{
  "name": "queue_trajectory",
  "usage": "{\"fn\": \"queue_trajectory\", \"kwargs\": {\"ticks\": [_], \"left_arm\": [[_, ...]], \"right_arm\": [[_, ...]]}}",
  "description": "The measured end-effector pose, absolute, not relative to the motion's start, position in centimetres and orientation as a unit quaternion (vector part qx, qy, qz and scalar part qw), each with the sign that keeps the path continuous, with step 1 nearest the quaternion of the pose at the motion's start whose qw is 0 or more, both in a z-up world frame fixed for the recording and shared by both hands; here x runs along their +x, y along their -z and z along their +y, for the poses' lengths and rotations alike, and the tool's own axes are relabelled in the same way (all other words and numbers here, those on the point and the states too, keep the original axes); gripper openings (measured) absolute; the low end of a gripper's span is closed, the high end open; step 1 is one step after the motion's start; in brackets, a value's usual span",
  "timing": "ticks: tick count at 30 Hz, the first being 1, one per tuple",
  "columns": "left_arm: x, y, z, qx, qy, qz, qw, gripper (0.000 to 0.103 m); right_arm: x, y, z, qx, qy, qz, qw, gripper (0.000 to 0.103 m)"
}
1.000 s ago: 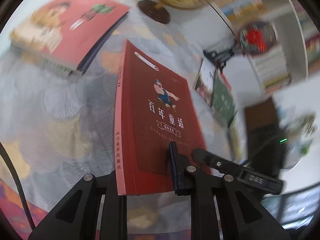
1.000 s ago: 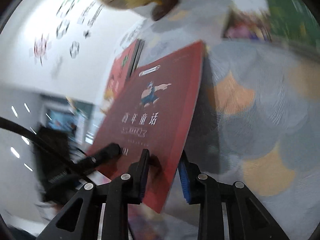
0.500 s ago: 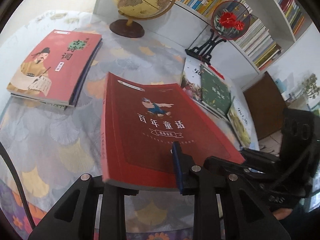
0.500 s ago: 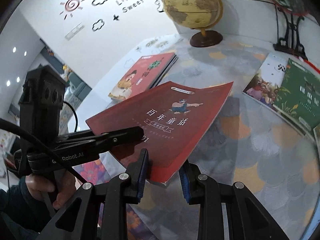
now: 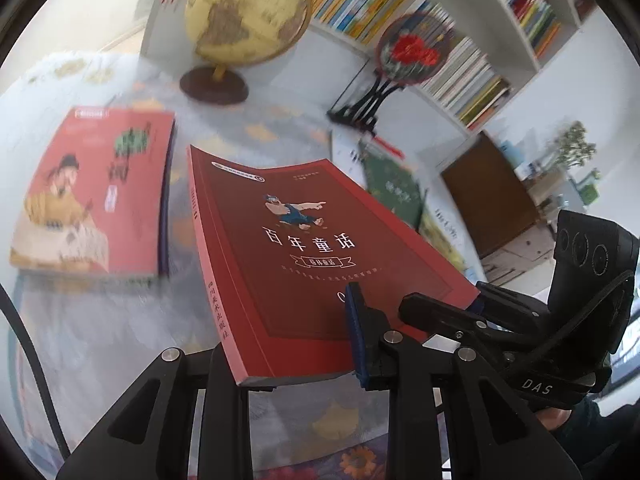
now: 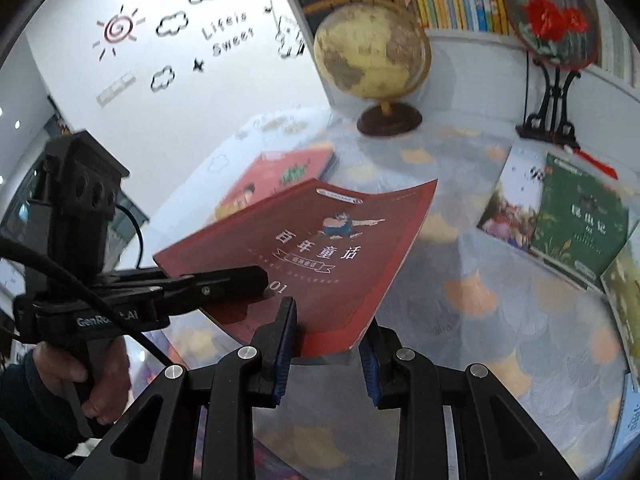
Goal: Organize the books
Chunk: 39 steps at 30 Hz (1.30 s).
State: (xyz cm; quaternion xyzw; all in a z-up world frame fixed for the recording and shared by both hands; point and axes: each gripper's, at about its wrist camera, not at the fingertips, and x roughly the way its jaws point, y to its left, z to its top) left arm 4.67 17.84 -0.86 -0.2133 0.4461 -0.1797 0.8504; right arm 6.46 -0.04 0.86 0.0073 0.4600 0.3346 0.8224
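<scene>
A dark red paperback (image 5: 304, 248) with a cartoon figure and white Chinese title hangs in the air above the table, cover up. My left gripper (image 5: 288, 344) is shut on its near edge beside the spine, one blue pad on the cover and the other finger beneath. In the right wrist view the same book (image 6: 328, 248) has its near corner pinched in my right gripper (image 6: 326, 340), also shut. Each gripper shows in the other's view: the right gripper (image 5: 472, 312) and the left gripper (image 6: 224, 280), held by a hand (image 6: 68, 376).
A stack of red-covered books (image 5: 92, 196) lies on the patterned tablecloth (image 5: 80, 320) at the left. A green book (image 6: 580, 224) and other picture books lie at the right. A globe (image 6: 372, 56) and a red fan ornament (image 6: 552, 20) stand at the back before filled bookshelves (image 5: 480, 40).
The red book went from standing steeply on edge to lying nearly flat and higher above the table. Both grippers rose and rolled with it, keeping their grip.
</scene>
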Motion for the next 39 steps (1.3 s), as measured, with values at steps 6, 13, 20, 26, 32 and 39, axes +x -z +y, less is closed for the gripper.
{"fn": "queue_trajectory", "kwargs": {"ticks": [6,13,20,26,32,39], "left_arm": [[5.9,-1.3,23.4,-0.207,0.163,0.413,0.872,0.023],[8.1,2.1,31.2,-0.221,0.103,0.426,0.871,0.023],[10.2,5.2,35.0,-0.253,0.095,0.441,0.856,0.023],[10.2,6.8,36.2,-0.274,0.088,0.459,0.841,0.027],[9.1,8.5,36.7,-0.285,0.08,0.481,0.825,0.031],[7.9,9.3,38.5,-0.309,0.041,0.48,0.82,0.031]], "right_arm": [[7.3,-3.1,4.5,0.007,-0.345,0.426,0.836,0.03],[10.8,-0.1,14.2,-0.005,-0.373,0.446,0.814,0.03],[13.6,3.5,18.3,0.008,-0.364,0.48,0.798,0.031],[14.7,5.2,19.1,0.022,-0.35,0.505,0.789,0.031],[14.8,6.6,19.1,0.019,-0.339,0.527,0.78,0.031],[15.1,8.3,19.5,0.027,-0.329,0.548,0.768,0.031]]}}
